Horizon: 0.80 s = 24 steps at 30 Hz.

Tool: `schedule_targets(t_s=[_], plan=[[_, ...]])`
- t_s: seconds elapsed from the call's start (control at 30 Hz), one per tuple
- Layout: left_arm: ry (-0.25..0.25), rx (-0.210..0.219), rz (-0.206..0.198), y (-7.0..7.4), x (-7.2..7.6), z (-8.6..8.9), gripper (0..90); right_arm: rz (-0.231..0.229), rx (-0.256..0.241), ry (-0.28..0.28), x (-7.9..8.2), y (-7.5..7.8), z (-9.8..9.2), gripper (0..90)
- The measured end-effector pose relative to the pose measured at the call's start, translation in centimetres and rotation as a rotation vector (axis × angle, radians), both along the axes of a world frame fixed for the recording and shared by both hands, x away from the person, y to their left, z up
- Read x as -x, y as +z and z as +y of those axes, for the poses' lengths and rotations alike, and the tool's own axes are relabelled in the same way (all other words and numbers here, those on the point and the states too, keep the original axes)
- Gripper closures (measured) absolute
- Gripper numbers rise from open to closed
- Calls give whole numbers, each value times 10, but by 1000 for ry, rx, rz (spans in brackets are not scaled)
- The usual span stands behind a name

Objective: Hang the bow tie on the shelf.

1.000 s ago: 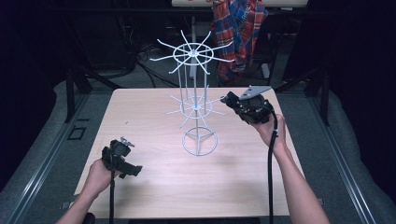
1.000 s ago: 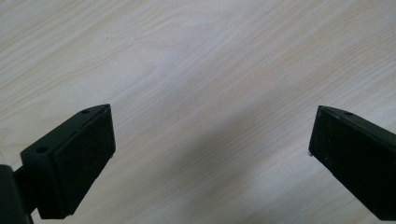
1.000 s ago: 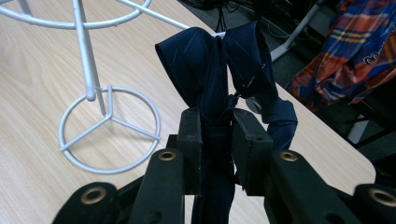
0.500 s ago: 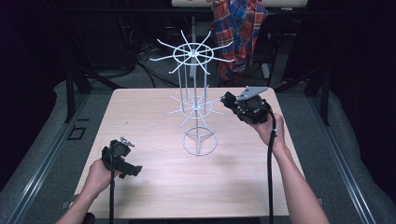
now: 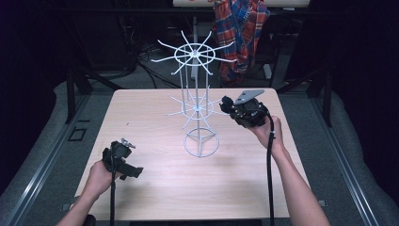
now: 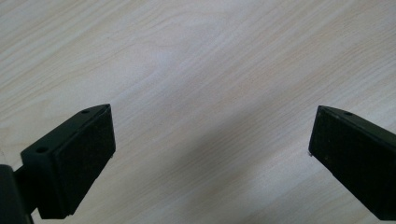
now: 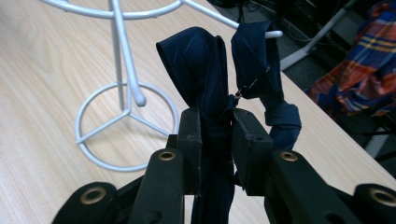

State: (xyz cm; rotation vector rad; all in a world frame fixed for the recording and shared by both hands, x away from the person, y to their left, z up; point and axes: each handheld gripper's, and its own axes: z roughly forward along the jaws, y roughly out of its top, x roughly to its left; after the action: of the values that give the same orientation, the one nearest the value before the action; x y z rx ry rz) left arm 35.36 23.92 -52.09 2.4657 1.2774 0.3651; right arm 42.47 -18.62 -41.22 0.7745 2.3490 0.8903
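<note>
A white wire rack (image 5: 197, 106) with two tiers of spokes stands on a ring base (image 5: 201, 143) at the table's middle. My right gripper (image 5: 227, 106) is shut on a dark navy strip of cloth (image 7: 212, 93), looped at the top. Part of the cloth hangs over the tip of a lower spoke (image 7: 272, 34). In the right gripper view the jaws pinch the cloth below its loops, with the ring base (image 7: 126, 126) behind. My left gripper (image 5: 135, 172) rests low at the table's front left. It is open (image 6: 210, 154) over bare wood with nothing between its pads (image 6: 86, 158).
The pale wooden table (image 5: 150, 188) has bare room in front of and left of the rack. A plaid shirt (image 5: 240, 28) hangs behind the table's far edge. Dark floor, rails and cables surround the table.
The right gripper with the cloth has drifted slightly toward the rack's lower spokes. The left gripper has not moved.
</note>
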Motion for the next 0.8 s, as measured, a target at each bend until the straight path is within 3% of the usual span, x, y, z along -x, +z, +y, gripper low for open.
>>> schedule_targets(t_s=[0.53, 0.8], plan=[[0, -3, -1, 0, 0, 0, 6, 46, -53, 40, -3, -12, 6, 736], [1, -4, -2, 0, 0, 0, 6, 32, -76, 64, -1, -13, 8, 736]])
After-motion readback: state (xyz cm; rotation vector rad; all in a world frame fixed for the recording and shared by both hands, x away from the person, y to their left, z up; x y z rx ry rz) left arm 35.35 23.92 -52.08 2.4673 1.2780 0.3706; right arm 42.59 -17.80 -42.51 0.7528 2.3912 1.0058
